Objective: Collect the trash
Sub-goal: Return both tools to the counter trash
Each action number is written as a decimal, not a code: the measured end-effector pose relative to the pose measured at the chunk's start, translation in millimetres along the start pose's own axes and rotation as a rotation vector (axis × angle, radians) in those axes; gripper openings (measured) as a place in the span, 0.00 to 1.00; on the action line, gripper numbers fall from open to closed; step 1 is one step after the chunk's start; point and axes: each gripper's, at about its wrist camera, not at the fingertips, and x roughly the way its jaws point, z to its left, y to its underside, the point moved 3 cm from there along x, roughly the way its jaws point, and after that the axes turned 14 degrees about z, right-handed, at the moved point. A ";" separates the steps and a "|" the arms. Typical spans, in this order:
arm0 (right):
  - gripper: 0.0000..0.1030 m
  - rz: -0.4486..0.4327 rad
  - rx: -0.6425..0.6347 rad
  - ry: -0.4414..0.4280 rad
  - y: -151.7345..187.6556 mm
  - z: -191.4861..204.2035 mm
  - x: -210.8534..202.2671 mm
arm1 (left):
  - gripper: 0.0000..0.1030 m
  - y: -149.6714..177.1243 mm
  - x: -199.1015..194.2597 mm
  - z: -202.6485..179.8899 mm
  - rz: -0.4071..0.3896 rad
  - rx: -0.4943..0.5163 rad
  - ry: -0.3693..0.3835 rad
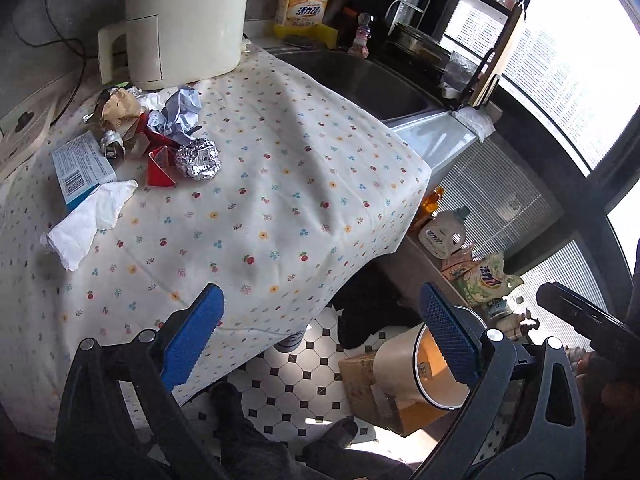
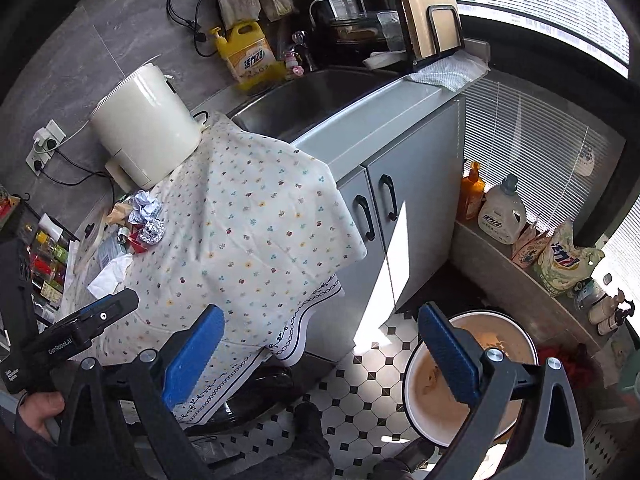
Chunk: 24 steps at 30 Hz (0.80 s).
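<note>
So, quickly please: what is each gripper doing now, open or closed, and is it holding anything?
Left gripper: open, holding nothing.
Right gripper: open, holding nothing.

Sunlight pours through the slatted windows [image 2: 532, 12] onto the black-and-white tiled floor [image 2: 360, 392]. Grey cabinet doors [image 2: 404, 216] stand below the steel sink [image 2: 304, 100]; grey wall [image 2: 100, 48] behind.

Trash pile [image 1: 160, 136] on floral tablecloth [image 1: 280, 184]

Both wrist cams look steeply down from above. Left sits nearer the floral tablecloth [image 1: 280, 168]; both share it and the trash bin [image 2: 472, 376].
</note>
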 end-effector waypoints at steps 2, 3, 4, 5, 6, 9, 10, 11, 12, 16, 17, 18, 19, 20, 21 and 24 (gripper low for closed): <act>0.92 0.003 -0.028 -0.011 -6.6 21.5 6.2 | 0.94 -3.4 -7.3 20.8 -0.017 -0.028 -0.009; 0.92 0.005 -0.041 -0.017 -9.8 31.1 8.9 | 0.94 -5.0 -11.1 31.0 -0.026 -0.040 -0.013; 0.92 0.006 -0.054 -0.022 -13.1 41.2 12.4 | 0.94 -6.8 -14.6 40.9 -0.035 -0.053 -0.017; 0.92 0.008 -0.066 -0.026 -16.0 50.9 15.5 | 0.94 -8.3 -17.6 50.3 -0.045 -0.063 -0.021; 0.92 0.011 -0.077 -0.030 -18.5 60.0 18.3 | 0.94 -9.2 -20.5 58.9 -0.054 -0.072 -0.029; 0.92 0.018 -0.106 -0.037 -24.7 85.5 26.9 | 0.94 -12.5 -27.1 85.9 -0.075 -0.096 -0.049; 0.92 0.021 -0.115 -0.039 -26.4 93.7 29.8 | 0.94 -13.5 -28.4 93.8 -0.081 -0.106 -0.054; 0.92 0.023 -0.123 -0.040 -28.6 101.5 32.5 | 0.94 -14.3 -29.8 102.6 -0.086 -0.115 -0.059; 0.92 0.025 -0.130 -0.039 -30.0 108.5 35.1 | 0.94 -15.1 -30.8 110.5 -0.090 -0.123 -0.064; 0.92 0.036 -0.148 -0.033 -34.9 131.7 45.3 | 0.86 -20.3 -30.2 140.9 -0.090 -0.144 -0.082; 0.92 0.039 -0.150 -0.031 -35.7 136.5 47.8 | 0.84 -21.3 -28.2 148.1 -0.086 -0.149 -0.085; 0.92 0.042 -0.151 -0.029 -36.3 141.1 50.3 | 0.83 -22.2 -26.0 154.6 -0.082 -0.153 -0.088; 0.92 0.045 -0.153 -0.025 -37.2 146.3 53.5 | 0.83 -22.8 -23.0 160.3 -0.078 -0.155 -0.095; 0.92 0.047 -0.154 -0.022 -37.9 150.4 55.7 | 0.81 -23.7 -20.0 165.2 -0.073 -0.154 -0.102; 0.92 0.049 -0.155 -0.019 -39.0 154.7 58.6 | 0.80 -24.5 -16.1 169.5 -0.065 -0.151 -0.110; 0.92 0.056 -0.157 -0.016 -42.0 167.3 66.6 | 0.71 -27.5 -4.8 182.7 -0.035 -0.146 -0.110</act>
